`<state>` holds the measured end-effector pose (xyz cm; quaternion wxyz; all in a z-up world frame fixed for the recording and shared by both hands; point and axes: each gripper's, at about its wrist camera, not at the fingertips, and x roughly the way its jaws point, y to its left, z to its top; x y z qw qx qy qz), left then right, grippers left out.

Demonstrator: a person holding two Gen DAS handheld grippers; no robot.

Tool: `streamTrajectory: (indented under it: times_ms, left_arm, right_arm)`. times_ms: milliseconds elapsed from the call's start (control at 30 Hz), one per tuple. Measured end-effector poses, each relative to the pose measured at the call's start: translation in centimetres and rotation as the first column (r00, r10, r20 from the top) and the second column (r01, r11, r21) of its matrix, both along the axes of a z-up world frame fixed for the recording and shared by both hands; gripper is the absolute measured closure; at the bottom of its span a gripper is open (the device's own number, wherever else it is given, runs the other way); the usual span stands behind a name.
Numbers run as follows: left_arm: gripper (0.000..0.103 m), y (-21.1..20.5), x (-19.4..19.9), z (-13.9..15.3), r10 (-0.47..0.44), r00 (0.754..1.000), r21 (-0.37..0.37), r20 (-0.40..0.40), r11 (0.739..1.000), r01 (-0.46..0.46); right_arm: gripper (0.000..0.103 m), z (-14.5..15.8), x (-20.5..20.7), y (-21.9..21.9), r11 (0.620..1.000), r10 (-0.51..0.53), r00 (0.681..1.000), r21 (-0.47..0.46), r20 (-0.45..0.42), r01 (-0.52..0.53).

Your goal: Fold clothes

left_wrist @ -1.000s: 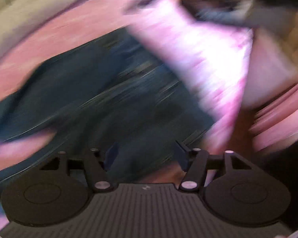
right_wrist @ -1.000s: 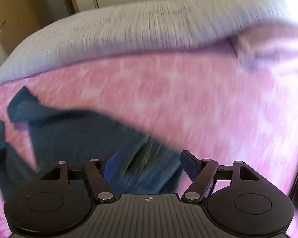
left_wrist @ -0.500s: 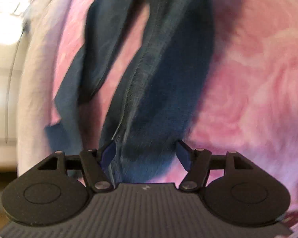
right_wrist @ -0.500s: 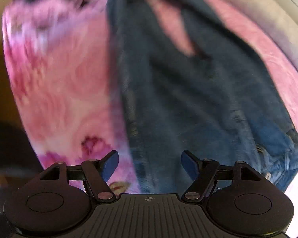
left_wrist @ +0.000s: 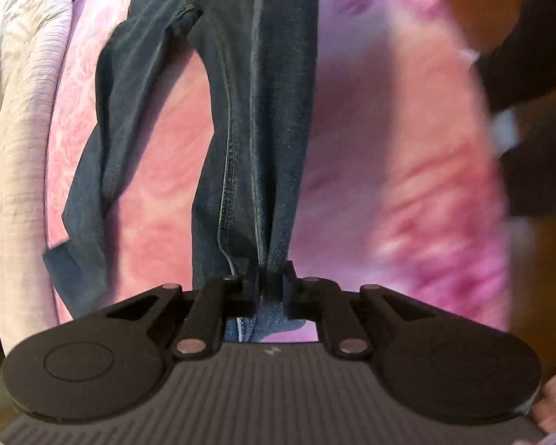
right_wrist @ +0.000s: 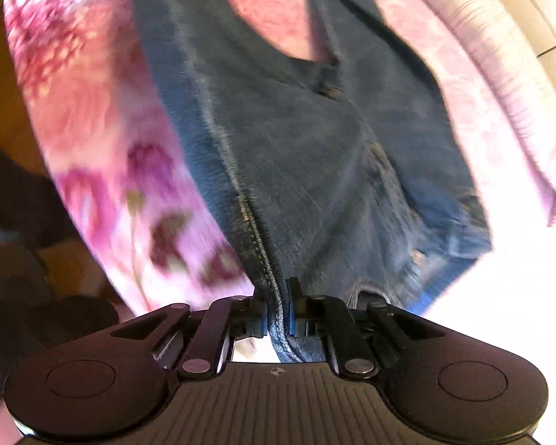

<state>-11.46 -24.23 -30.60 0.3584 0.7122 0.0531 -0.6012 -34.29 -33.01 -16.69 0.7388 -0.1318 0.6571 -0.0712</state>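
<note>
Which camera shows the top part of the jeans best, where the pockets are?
The right wrist view. There the jeans spread out wide with the waist and pocket corner close to the right claw. The left wrist view shows only the long legs running away from the left claw.

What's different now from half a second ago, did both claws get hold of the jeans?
Yes. Both were open over the denim then; now the left claw is shut on a bunched fold of the jeans at one leg's end, and the right claw is shut on their side seam near the waist. The jeans remain spread on the pink floral blanket.
</note>
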Motion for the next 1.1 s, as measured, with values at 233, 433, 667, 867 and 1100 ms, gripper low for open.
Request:
streamTrajectory:
  times_ms: [233,433,667,867,1100]
  left_arm:
    - [0.081,5.5,-2.6,0.2,0.284,0.958,0.023,0.030,0.958,-0.285]
    - [0.062,10.1,-4.9,0.3,0.509,0.859,0.034,0.061,0.859,-0.511]
    - [0.044,9.8,-0.9,-4.6,0.142,0.977,0.006,0.161,0.989,-0.145]
    - [0.102,8.5,2.7,-4.2,0.075,0.996,0.116,0.044,0.990,-0.080]
    - [0.102,6.2,7.5,8.8,0.400,0.911,0.286,-0.098,0.888,-0.359]
  right_arm:
    - [0.068,-3.4,-5.8,3.4,0.997,0.073,0.991,-0.006,-0.109,-0.074]
    - [0.056,-2.4,-7.4,4.5,0.997,0.012,0.999,0.077,-0.052,-0.008]
    - [0.050,-0.4,-1.0,5.2,0.996,-0.008,0.996,0.091,0.084,0.001]
    - [0.049,-1.1,7.7,8.2,0.987,0.086,0.985,0.124,0.150,-0.105]
    - [0.048,-2.0,16.6,12.9,0.944,0.210,0.952,0.206,0.223,-0.256]
